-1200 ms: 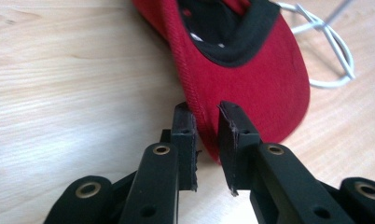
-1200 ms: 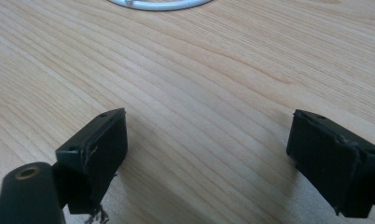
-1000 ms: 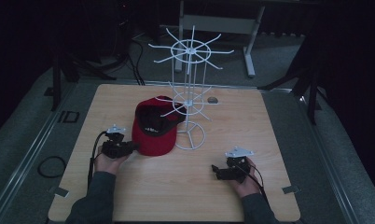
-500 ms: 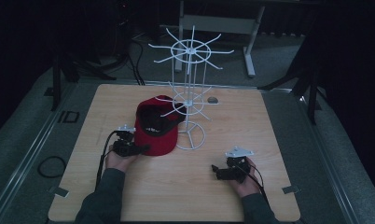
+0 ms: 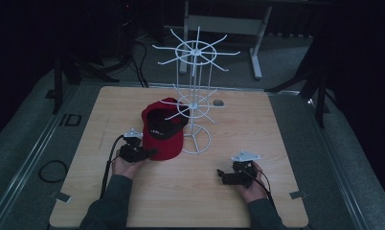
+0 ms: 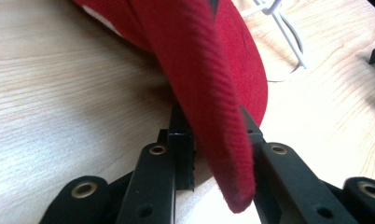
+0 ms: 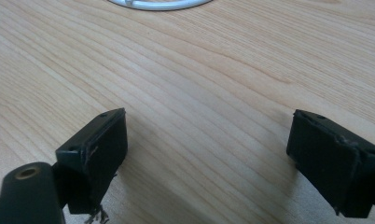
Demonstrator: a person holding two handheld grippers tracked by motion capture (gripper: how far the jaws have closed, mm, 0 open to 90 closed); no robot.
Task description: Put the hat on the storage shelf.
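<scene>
A red cap [image 5: 164,136] lies upside down on the wooden table [image 5: 267,143], against the base of a white wire rack [image 5: 195,100]. My left gripper [image 5: 150,153] has reached its near edge. In the left gripper view the cap's brim [image 6: 209,84] stands between the black jaws of my left gripper [image 6: 213,128]; they have just been closing and now press on both of its sides. Lower right on the table, my right gripper [image 5: 222,175] rests with its jaws wide open. In the right gripper view, bare wood lies between the jaws of the right gripper [image 7: 206,140].
The rack's round base [image 7: 157,3] is just beyond my right gripper, and its wire foot [image 6: 281,21] lies right of the cap. A small dark round mark [image 5: 219,102] sits on the table behind the rack. Dark floor and cables surround the table.
My left hand has slid right across the table to the cap, and the brim is now between its jaws. The right hand has stayed in place.
</scene>
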